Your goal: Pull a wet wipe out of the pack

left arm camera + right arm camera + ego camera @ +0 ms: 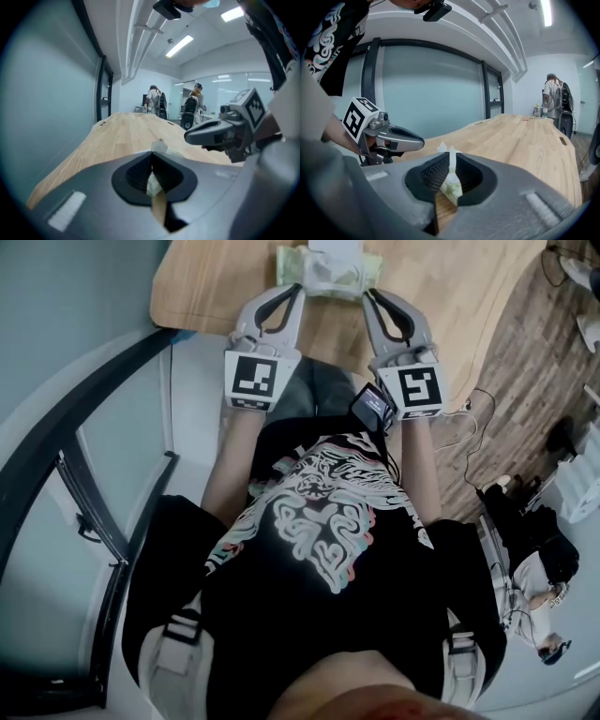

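Note:
A pale green wet wipe pack (pixel 329 273) lies at the near edge of the wooden table (pixel 211 287), with a white piece sticking up from its top. My left gripper (pixel 298 288) holds the pack's left end. My right gripper (pixel 367 293) holds its right end. In the left gripper view the jaws (pixel 151 157) are closed, with pale pack material (pixel 153 183) pinched between them. The right gripper view shows its jaws (pixel 451 158) nearly together around a pale green and white fold of the pack (pixel 451 186). Each gripper appears in the other's view, right (pixel 188 137) and left (pixel 420 139).
The long table (pixel 525 140) stretches away past the pack. A glass wall with black frames (pixel 84 484) runs along the left. Cables lie on the brick-pattern floor (pixel 525 381) at the right. People (pixel 154 101) stand at the table's far end.

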Motion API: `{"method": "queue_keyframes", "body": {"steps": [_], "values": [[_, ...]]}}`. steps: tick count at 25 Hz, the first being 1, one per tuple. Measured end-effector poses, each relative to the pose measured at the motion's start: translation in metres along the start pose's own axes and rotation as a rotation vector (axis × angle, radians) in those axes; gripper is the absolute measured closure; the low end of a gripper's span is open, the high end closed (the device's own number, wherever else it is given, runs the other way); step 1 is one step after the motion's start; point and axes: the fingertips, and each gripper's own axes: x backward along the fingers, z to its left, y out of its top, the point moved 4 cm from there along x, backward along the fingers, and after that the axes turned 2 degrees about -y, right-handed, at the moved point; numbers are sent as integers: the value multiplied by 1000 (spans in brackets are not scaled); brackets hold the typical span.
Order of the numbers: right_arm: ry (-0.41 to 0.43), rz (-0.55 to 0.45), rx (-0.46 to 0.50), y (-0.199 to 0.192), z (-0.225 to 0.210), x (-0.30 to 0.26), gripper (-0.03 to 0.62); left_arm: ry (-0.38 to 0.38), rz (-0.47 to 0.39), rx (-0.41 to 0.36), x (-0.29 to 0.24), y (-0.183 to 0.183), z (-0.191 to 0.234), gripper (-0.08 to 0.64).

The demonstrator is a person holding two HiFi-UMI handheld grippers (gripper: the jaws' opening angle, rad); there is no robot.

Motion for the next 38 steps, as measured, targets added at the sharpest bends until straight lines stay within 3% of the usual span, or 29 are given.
{"method": "queue_keyframes", "body": {"steps": [1, 13, 17, 21, 25, 33, 37, 38], "values": [[7, -2, -2, -1, 0, -4, 543, -3, 3, 1, -1, -2, 0, 574], [42, 52, -41, -19, -4, -31, 512, -90, 2, 41, -20, -15, -2, 557], [72, 72, -50, -21, -3, -40, 468, -92, 13, 39, -25, -18, -1, 543], [86, 84, -40, -19, -3, -49, 463, -86, 19, 10, -28, -15, 3, 543], [97, 88, -38, -17, -2, -57, 462, -81, 22, 54, -29, -17, 5, 543], [100, 117, -36, -17, -3, -69, 439, -101, 11, 12, -35, -15, 8, 543], [104, 132, -25, -17, -4, -72, 439, -71, 24, 101, -37, -15, 10, 543], [106, 135, -19, -17, -3, -73, 439, -80, 20, 87, -38, -14, 10, 543]]}}
